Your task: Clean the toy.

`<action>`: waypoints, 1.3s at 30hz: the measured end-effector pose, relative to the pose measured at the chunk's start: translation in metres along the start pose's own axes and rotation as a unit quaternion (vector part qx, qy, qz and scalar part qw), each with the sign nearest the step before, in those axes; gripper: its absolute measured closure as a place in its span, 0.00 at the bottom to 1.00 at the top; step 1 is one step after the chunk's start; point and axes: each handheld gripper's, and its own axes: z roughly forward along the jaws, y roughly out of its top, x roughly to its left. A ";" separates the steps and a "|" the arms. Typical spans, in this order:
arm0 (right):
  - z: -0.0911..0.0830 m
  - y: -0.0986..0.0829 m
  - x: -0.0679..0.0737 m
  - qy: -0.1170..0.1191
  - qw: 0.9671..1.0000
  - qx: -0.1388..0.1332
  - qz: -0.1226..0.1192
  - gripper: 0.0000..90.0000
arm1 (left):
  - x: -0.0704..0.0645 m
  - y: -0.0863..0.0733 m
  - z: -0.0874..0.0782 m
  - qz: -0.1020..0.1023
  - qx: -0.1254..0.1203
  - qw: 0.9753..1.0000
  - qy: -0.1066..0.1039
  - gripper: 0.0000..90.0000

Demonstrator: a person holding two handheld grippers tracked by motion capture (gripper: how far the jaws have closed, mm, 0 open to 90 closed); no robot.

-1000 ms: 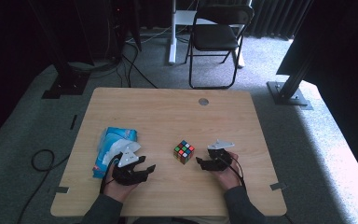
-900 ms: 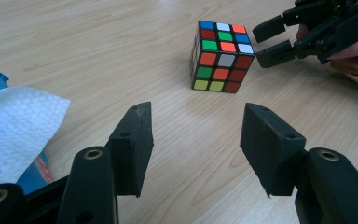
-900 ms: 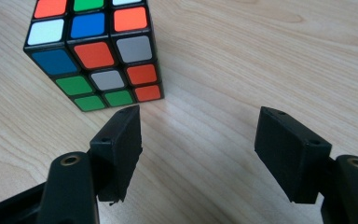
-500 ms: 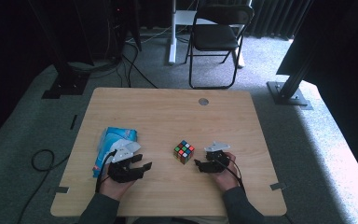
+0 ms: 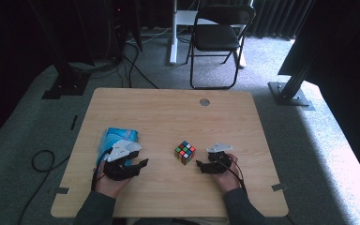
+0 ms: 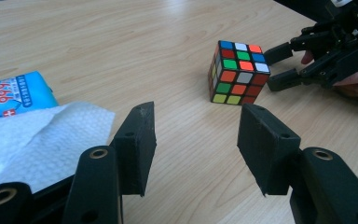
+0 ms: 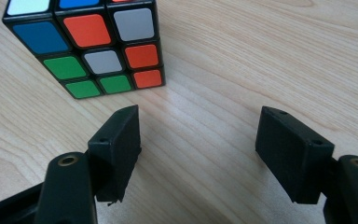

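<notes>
A scrambled colour cube point(image 5: 185, 152) point(image 6: 237, 72) point(image 7: 91, 44) stands on the wooden table point(image 5: 168, 117), a little in front of its middle. My right gripper point(image 5: 199, 165) point(image 7: 198, 149) lies just right of the cube, open, with its jaws pointed at it and nothing between them. In the left gripper view that right gripper point(image 6: 279, 65) shows just behind the cube, apart from it. My left gripper point(image 5: 142, 164) point(image 6: 196, 149) rests farther left, open and empty, facing the cube across bare wood.
A blue tissue pack point(image 5: 115, 138) point(image 6: 16, 93) with a white tissue point(image 6: 37, 140) pulled out lies under and beside my left hand. A round grommet point(image 5: 205, 101) sits near the table's far edge. A folding chair point(image 5: 218, 37) stands beyond the table.
Both grippers have shifted slightly; the right one has edged a little closer to the cube. The cube and tissue pack have not moved.
</notes>
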 end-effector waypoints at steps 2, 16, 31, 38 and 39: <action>0.000 0.000 0.000 -0.001 1.000 -0.002 0.000 0.32 | 0.000 0.000 -0.001 0.002 -0.001 1.000 0.002 0.52; 0.000 -0.002 -0.001 0.002 1.000 0.000 -0.019 0.31 | 0.004 0.004 -0.011 0.018 -0.004 0.999 0.027 0.49; 0.000 0.000 -0.001 0.011 0.999 0.010 -0.028 0.29 | 0.013 0.002 -0.020 0.018 -0.005 0.997 0.079 0.42; 0.000 0.000 -0.001 0.010 1.000 0.008 -0.026 0.29 | 0.015 -0.003 -0.020 0.029 0.002 0.995 0.100 0.42; 0.000 -0.001 -0.001 0.010 1.000 0.006 -0.027 0.29 | 0.015 -0.004 -0.020 0.030 0.003 0.994 0.105 0.41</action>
